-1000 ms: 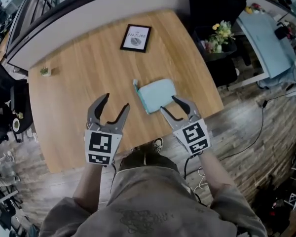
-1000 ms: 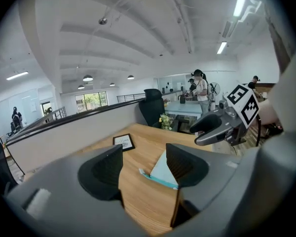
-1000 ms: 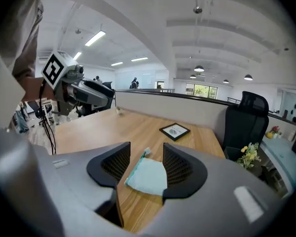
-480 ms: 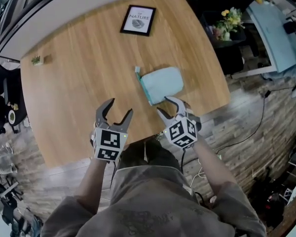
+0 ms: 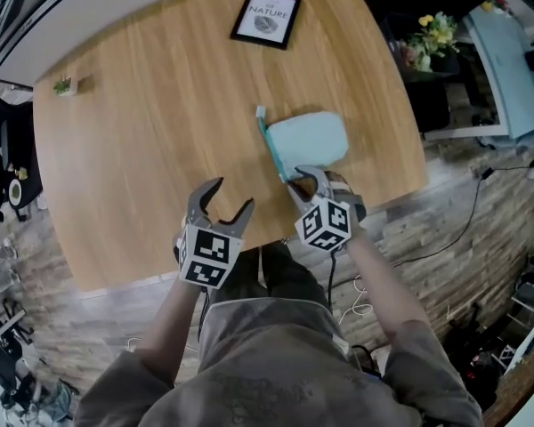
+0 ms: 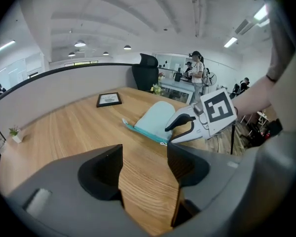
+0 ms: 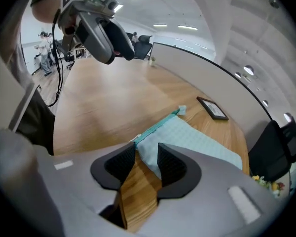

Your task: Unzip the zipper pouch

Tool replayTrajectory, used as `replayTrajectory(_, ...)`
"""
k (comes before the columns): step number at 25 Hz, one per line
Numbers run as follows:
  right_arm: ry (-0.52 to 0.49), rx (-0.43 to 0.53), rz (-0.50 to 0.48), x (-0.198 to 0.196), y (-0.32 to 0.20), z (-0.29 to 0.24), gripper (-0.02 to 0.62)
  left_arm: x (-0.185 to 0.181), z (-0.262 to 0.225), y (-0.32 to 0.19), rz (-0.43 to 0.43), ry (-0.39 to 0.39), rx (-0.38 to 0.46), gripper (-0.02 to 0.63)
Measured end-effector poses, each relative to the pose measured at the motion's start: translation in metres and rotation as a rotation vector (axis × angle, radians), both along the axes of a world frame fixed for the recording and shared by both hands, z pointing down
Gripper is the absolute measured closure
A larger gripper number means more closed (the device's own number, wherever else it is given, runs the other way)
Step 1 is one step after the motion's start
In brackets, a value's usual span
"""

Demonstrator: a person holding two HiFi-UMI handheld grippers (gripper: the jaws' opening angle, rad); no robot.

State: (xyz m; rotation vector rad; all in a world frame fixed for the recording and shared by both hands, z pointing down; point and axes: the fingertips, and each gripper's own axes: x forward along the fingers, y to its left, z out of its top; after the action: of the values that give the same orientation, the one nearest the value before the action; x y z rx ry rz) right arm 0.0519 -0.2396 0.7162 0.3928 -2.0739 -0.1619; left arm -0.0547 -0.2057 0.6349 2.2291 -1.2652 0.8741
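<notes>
While the zipper pouch (image 5: 313,140) lies flat on the counter (image 5: 142,105), close to the front edge, the head view places the right gripper (image 5: 304,181) at the pouch's near corner. The left gripper (image 5: 231,196) stands beside it over bare wood, apart from the pouch.

Risk, as judged: only a small corner is available to the right jaws. A shallow bite on that thin fabric could slip, and the pouch could then slide on the smooth counter towards the edge once the zipper (image 5: 271,145) is pulled. Which end carries the slider cannot be told, so a reach to the wrong end is possible.

In the left gripper view, the left jaws are spread as wide as they go. Only wood grain shows between them, and they hold nothing.

In the right gripper view, the right jaws have just been closing and now stand part-way in. The pouch's corner, at the zipper's near end, sits between them. A gap still shows beside the fabric, so no firm pinch is evident.
</notes>
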Motion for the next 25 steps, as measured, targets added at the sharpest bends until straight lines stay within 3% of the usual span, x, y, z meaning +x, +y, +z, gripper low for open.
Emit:
replayTrajectory(12,0.114,0.02,-0.202,-0.009,0.013,0.018,0.539,-0.013,0.009,0.016,-0.014,-0.012,-0.024,0.322)
replayTrajectory(16,0.069,-0.072,-0.12,-0.011,0.013,0.014,0.574,-0.014,0.007,0.021,-0.015,-0.016,-0.019,0.322)
replayTrajectory(20,-0.099,-0.167,0.036,-0.015,0.008,-0.011,0.578,-0.016,0.0,0.021,-0.02,-0.022,-0.01,0.322)
replayTrajectory(25,-0.31,-0.198,0.159,-0.022,-0.003,-0.065,0.58,-0.025,-0.022,0.014,-0.028,-0.032,0.04,0.324)
